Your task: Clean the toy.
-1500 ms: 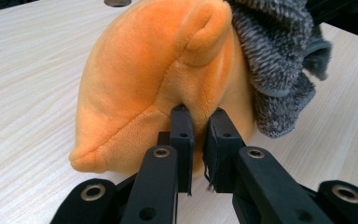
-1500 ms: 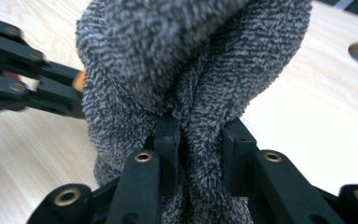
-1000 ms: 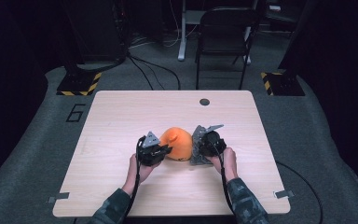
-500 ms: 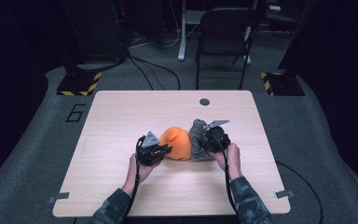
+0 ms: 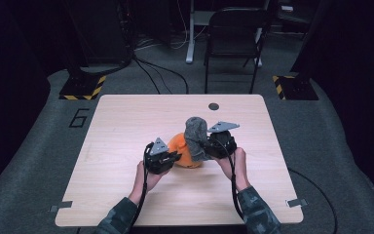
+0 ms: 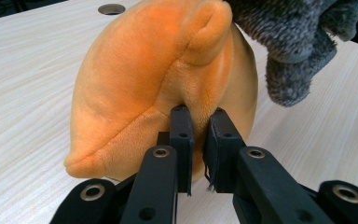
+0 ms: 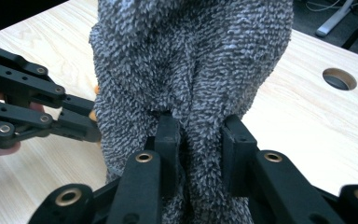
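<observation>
Hands at the frame's lower centre work two grippers: left gripper [image 5: 168,157] pinches an orange plush [image 6: 168,79], right gripper [image 5: 213,145] clamps a grey fuzzy cloth [image 7: 191,65] draped over it. Peeling goes best with the plush held steady and the cloth drawn straight up.

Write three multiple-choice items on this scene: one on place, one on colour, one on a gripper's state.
1. Where does the grey terry cloth sit?
A. draped on the orange plush toy
B. on the floor
C. at the table's far left corner

2. What colour is the plush toy?
A. blue
B. orange
C. white

3. The left gripper is:
A. wide open
B. lying flat, unheld
C. shut on the toy

A: the cloth hangs over the toy. B: its fur is orange. C: both jaws pinch a plush fold.
</observation>
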{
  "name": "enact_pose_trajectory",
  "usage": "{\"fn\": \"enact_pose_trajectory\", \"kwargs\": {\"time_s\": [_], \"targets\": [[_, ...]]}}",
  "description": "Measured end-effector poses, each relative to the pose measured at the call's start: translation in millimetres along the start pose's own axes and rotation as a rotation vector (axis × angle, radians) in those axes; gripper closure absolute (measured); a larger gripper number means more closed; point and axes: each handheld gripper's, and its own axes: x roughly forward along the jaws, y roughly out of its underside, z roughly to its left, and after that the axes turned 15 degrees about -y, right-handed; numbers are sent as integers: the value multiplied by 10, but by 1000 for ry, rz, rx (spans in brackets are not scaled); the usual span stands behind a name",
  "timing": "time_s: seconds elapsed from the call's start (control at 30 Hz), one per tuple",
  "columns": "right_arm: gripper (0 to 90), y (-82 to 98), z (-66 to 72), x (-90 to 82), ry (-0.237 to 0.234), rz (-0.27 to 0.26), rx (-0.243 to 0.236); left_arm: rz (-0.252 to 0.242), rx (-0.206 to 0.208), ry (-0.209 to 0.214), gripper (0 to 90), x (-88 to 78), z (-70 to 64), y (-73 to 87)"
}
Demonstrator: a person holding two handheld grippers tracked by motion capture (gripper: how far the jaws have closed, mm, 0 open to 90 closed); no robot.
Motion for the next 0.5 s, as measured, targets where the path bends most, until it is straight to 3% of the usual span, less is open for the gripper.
{"fn": "enact_pose_trajectory", "kwargs": {"time_s": [0.27,0.5], "targets": [[730,115,-32,241,26,70,10,16,4,-1,812,16,-2,-1],[744,209,-82,348,35,98,13,21,-18,4,699,31,0,1]]}}
